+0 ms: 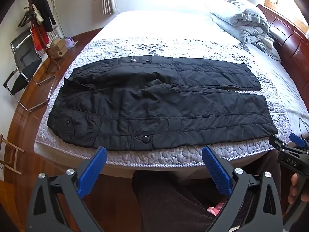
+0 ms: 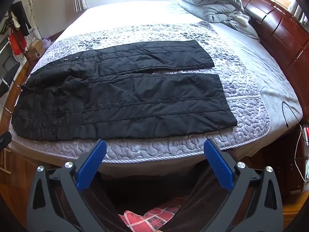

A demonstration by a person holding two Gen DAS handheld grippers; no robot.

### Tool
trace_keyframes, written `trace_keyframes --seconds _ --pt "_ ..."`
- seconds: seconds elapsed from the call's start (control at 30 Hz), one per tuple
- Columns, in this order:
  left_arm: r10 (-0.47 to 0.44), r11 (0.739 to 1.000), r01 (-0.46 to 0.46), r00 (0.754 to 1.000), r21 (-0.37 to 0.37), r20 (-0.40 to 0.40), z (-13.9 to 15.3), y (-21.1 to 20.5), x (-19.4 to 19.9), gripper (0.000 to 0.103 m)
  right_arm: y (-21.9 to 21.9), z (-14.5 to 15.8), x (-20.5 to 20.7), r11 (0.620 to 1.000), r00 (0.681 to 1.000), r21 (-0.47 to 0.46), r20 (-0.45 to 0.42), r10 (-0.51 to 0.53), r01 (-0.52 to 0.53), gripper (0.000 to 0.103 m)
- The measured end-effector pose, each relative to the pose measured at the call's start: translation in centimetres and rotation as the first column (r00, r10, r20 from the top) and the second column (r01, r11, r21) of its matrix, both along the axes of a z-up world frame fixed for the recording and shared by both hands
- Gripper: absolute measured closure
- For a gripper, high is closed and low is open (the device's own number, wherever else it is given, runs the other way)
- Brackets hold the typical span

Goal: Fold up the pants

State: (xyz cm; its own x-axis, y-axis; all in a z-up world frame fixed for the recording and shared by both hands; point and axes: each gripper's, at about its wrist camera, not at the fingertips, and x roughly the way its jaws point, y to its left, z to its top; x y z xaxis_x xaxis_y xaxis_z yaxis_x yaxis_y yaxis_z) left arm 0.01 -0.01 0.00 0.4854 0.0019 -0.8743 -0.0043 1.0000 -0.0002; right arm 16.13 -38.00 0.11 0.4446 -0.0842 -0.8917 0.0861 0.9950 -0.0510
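Black grippers, 2 blue-padded fingers [image 1: 95, 171] ea (silver screws), dark ribbed trousers [image 1: 164, 199].

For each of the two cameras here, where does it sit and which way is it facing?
Left wrist: on the left hand-held gripper, angled down at the waist half of the black pants; shows its open fingers, the right hand-held gripper, the person's leg.
Right wrist: on the right hand-held gripper, angled down at the pants' leg ends; open fingers, slippered feet.
Shared: pants, quilted bed, folded duvet.

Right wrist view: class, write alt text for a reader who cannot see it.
Black quilted pants lie flat and unfolded on a bed, legs pointing right. The open right gripper hovers at the near edge, holding nothing.
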Motion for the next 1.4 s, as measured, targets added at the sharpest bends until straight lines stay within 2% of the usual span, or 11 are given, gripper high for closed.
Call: trace_keyframes --seconds 0.63,1.4 --pt "-0.016 0.999 0.016 1.0 0.033 0.01 0.0 -0.5 0.1 0.004 -1.0 0.2 0.0 1.0 1.0 0.009 0.008 -0.015 0.015 0.002" --pt "-0.017 0.999 0.016 1.0 0.033 0.013 -0.1 -0.5 0.0 0.004 -0.9 0.3 0.1 1.0 1.0 0.009 0.006 -0.015 0.015 0.002"
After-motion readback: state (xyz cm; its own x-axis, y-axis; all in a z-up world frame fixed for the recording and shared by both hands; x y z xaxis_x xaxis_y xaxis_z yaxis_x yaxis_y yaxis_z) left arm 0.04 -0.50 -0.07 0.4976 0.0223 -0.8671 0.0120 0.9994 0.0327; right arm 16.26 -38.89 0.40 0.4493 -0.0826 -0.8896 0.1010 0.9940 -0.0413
